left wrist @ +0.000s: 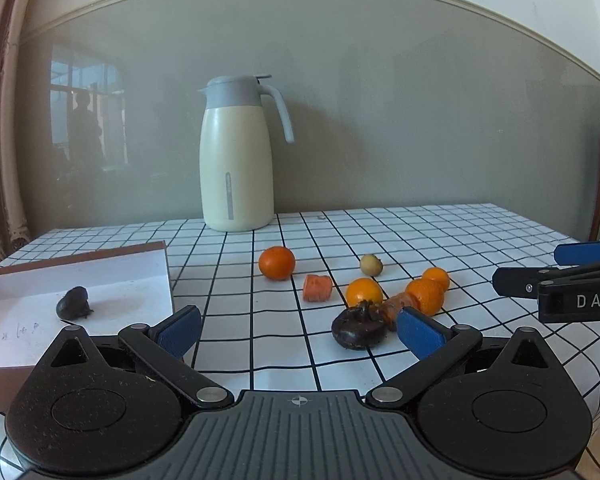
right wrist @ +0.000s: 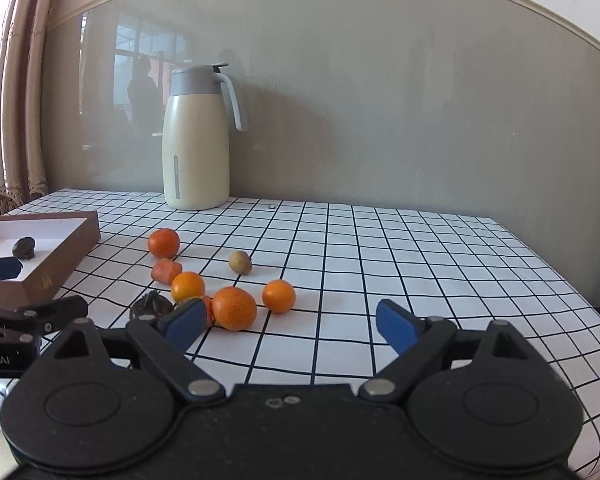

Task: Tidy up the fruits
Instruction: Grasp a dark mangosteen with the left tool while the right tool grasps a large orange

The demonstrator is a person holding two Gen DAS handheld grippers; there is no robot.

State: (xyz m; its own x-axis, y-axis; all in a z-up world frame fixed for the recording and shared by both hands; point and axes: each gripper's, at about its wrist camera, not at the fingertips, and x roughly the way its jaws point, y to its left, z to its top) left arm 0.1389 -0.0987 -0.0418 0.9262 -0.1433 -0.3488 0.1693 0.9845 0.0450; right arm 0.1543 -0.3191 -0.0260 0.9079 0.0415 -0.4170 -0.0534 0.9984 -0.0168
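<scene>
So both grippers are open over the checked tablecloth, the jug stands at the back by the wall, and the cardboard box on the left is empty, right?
Not quite: the cardboard box is not empty. One dark fruit lies inside it, as the left wrist view shows. The rest holds: the left gripper and the right gripper are both open with nothing between their pads, above the checked tablecloth, and the jug stands at the back by the wall.

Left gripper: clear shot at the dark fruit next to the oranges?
Probably yes. The left gripper is open, the dark fruit lies just ahead by its right finger, with bare tablecloth between; an orange crowds behind.
</scene>
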